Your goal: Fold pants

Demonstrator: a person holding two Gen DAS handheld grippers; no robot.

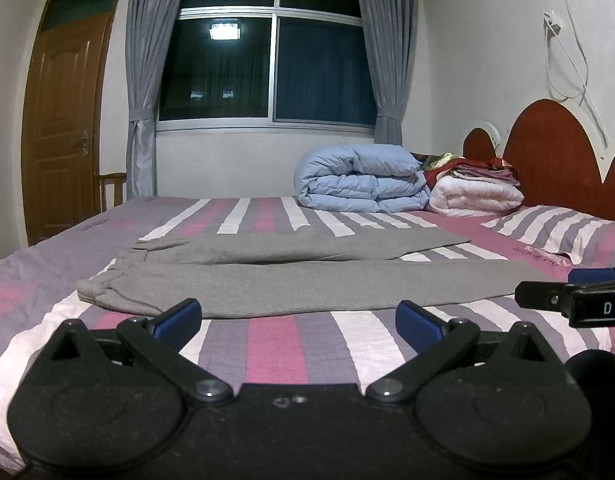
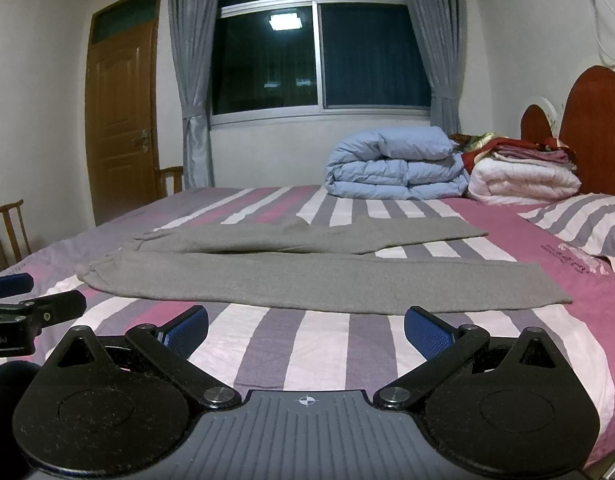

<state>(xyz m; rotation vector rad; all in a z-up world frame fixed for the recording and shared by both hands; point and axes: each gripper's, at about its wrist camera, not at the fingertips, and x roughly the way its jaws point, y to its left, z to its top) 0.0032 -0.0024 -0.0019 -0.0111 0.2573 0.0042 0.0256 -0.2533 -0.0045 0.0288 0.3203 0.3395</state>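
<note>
Left wrist view gives me the gray pants (image 1: 291,280) spread flat across the striped bed (image 1: 275,344), waistband toward the door side, the two legs running off toward the headboard (image 1: 547,152) side with a narrow gap between them. I judge the task barely begun: no fold is made, the legs are not yet stacked one on the other, and neither tool touches the cloth. My left gripper (image 1: 299,320) hovers just short of the near leg's edge, its blue pads spread wide with nothing between them. In the right wrist view my right gripper (image 2: 307,328) sits the same way, jaws wide apart and empty, close to the near edge of the pants (image 2: 307,284) and nearer the cuff end. What is left, as I read it, is the whole job: bring one leg over the other, then fold the length down. Beyond the pants, against the headboard, lie a folded blue duvet (image 1: 359,180) and a white quilt (image 1: 475,196). Hard to judge: the fisheye bends the bed, so I cannot tell how high either tool hangs above the sheet; the waistband is bunched and its detail is unclear; the far leg's far edge is partly foreshortened, and each view cuts the other gripper off at the frame edge.
</note>
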